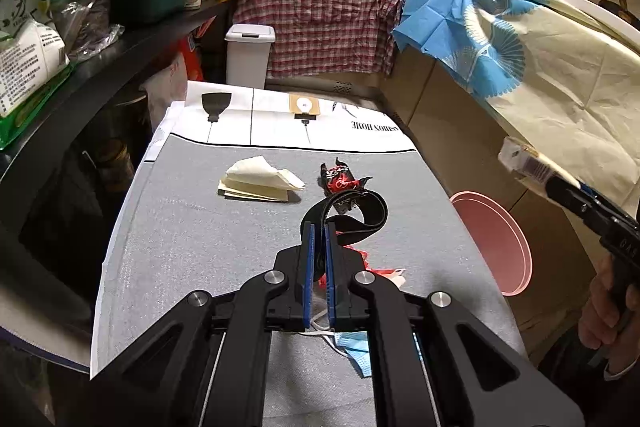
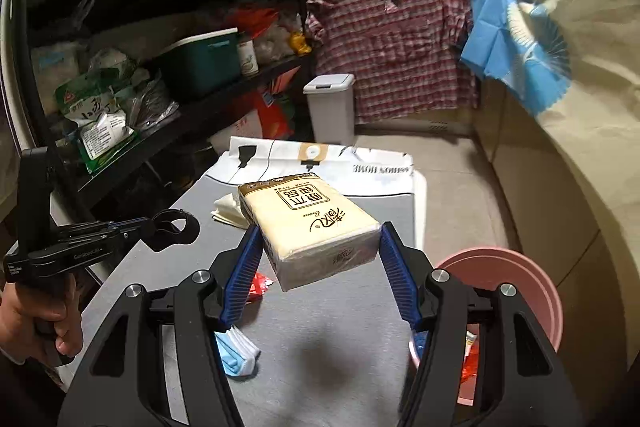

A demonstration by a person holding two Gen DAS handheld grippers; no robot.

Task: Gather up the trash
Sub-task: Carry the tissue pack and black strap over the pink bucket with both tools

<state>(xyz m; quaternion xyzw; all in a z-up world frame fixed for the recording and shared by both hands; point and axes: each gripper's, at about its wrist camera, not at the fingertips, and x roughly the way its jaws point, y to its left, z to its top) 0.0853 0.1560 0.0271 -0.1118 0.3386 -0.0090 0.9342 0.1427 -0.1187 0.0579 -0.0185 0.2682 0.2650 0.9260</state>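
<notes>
Right wrist: tissue pack (image 2: 310,227) between pads (image 2: 396,277).

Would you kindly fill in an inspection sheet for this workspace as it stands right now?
Surface: grey cloth-covered table, with a printed white border at the far end.
Job's things: folded tissues, red-and-black wrapper, blue face mask and red scraps lie on the table; pink basin beside the table holds some trash.
Clutter: nothing seen.
Grippers: left gripper shut on a black strap; right gripper shut on a tissue pack, lifted off the table.
Cables: nothing seen.
Surroundings: black shelf rack, white lidded bin, plaid shirt draped over the counter.
</notes>
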